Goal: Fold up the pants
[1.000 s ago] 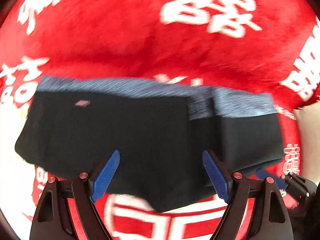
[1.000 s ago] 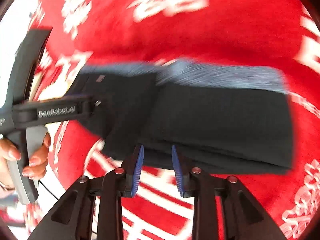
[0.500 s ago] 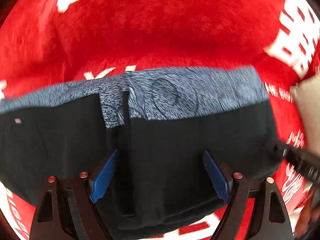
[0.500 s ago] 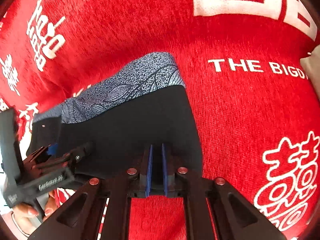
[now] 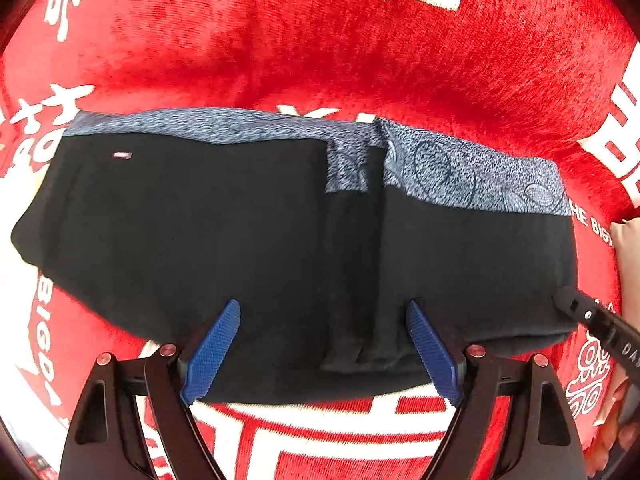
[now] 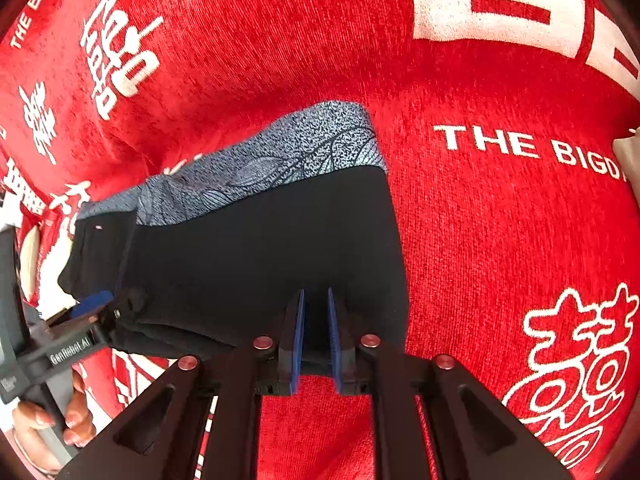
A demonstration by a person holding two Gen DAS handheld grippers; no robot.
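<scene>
— Lying flat on a red cloth [image 5: 360, 60] printed with white characters, a pair of black pants [image 5: 240, 240] with a blue-grey patterned waistband [image 5: 460, 168] sits straight ahead of the left gripper [image 5: 322, 354], whose blue pads [image 5: 212, 354] stand wide apart with nothing between them

— And the garment's shape, seen from that tool?

— Folded: one black panel overlaps the other near the middle, a vertical fold edge running just ahead of the right-hand pad. The waistband runs along the far edge; a small pale tag [image 5: 122, 155] shows at the far left. The near hem passes between the spread fingers, which hover over it without pinching

— What of the right gripper [image 6: 316, 340]?

— Its blue pads are drawn close together, parallel, with a narrow gap. The near edge of the pants [image 6: 260, 248] enters that gap, and dark fabric shows between the pads; whether they press on it cannot be told for certain, though the cloth appears pinched there

— Where does the garment lie from that tool?

— Ahead and to the left, waistband [image 6: 280, 160] at the far side, the cloth's lettering "THE BIGD" off to the right

— Do the tools see each other?

— Yes. The left gripper [image 6: 90, 306] shows at the left edge of the right wrist view, held by a hand [image 6: 52, 424] with painted nails, its tip at the pants' near-left corner. The right gripper [image 5: 592, 320] enters the left wrist view from the right, touching the pants' near-right corner
</scene>
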